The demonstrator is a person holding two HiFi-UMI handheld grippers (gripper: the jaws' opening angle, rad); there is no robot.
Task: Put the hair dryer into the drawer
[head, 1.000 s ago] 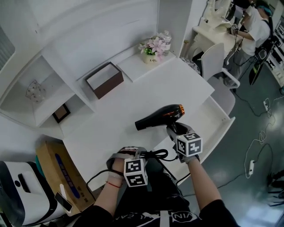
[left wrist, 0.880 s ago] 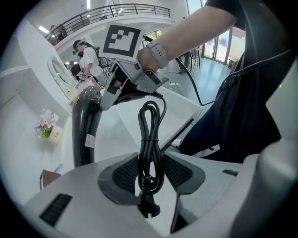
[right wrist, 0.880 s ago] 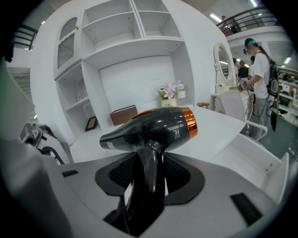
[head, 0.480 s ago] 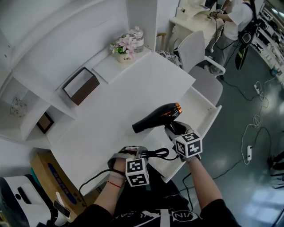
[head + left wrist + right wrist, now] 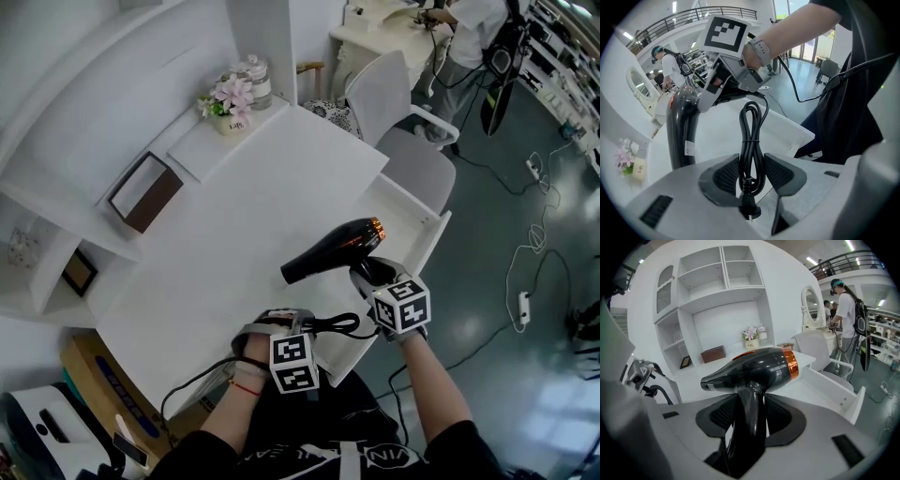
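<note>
The black hair dryer (image 5: pixel 333 250) with an orange ring hangs level above the desk's right edge, its orange end over the open white drawer (image 5: pixel 412 220). My right gripper (image 5: pixel 367 273) is shut on its handle; in the right gripper view the handle (image 5: pixel 750 413) fills the gap between the pads, the body (image 5: pixel 754 369) lies across above them, and the drawer (image 5: pixel 829 383) is beyond it. My left gripper (image 5: pixel 286 322) is shut on the bundled black cord (image 5: pixel 752 140), whose plug (image 5: pixel 750 211) pokes out below the pads. The cord bundle (image 5: pixel 330 326) runs across to the dryer handle.
The white desk (image 5: pixel 253 216) carries a flower pot (image 5: pixel 228 101) and a brown box (image 5: pixel 143 192) at its far side. A white chair (image 5: pixel 398 112) stands beyond the drawer. Shelves hold a picture frame (image 5: pixel 80 272). A cardboard box (image 5: pixel 103 389) sits on the floor at left. A person (image 5: pixel 469 19) stands far back.
Both grippers have carried the dryer and cord sideways toward the open drawer; the desk has slid left in the head view. Neither grip has changed.
</note>
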